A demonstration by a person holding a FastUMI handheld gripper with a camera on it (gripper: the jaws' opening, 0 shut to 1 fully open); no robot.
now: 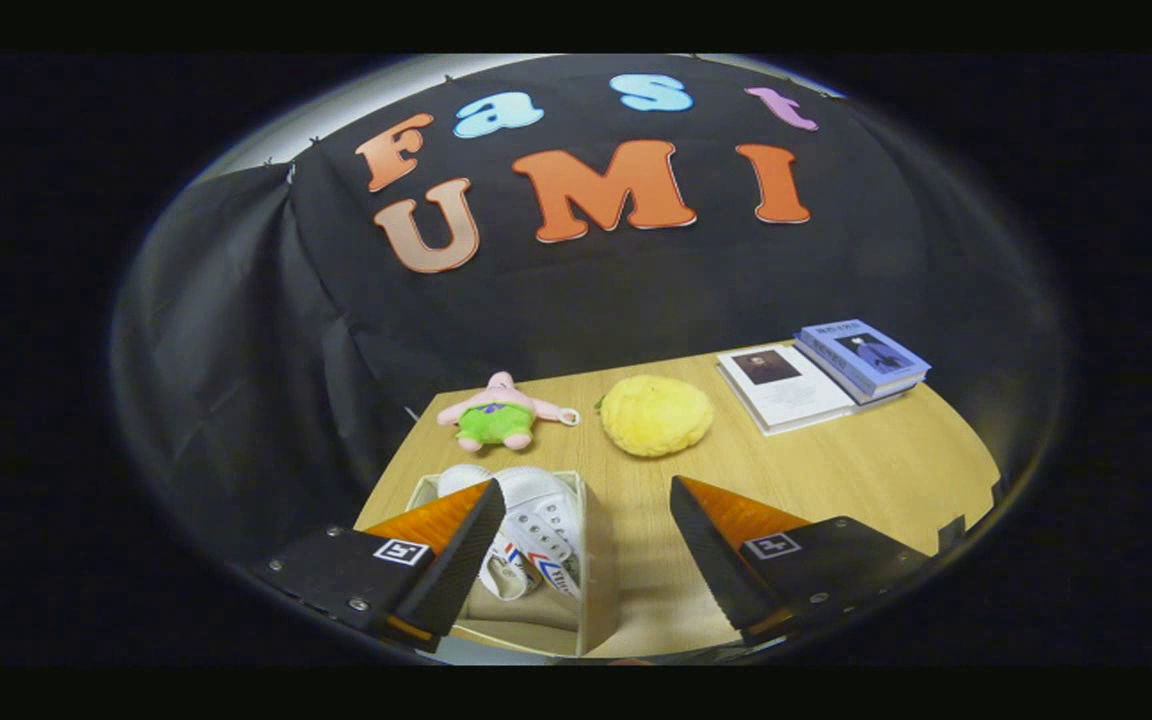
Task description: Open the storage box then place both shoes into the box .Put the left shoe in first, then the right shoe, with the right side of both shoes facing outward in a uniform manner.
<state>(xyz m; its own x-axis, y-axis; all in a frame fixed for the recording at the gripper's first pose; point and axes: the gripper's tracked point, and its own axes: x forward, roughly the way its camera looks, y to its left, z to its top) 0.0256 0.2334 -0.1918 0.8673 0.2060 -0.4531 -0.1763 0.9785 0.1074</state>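
On the table (866,470), the open box (596,560) sits near and left, with what looks like both shoes (536,520) inside. Beyond it lie a plush toy (501,412) and, to its right, a round cushion (656,415). Two books (816,375) lie far right. The gripper (586,535) hangs over the box, fingers spread apart.

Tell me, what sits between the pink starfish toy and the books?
In the gripper view, a yellow plush lies on the table between the starfish toy and the books.
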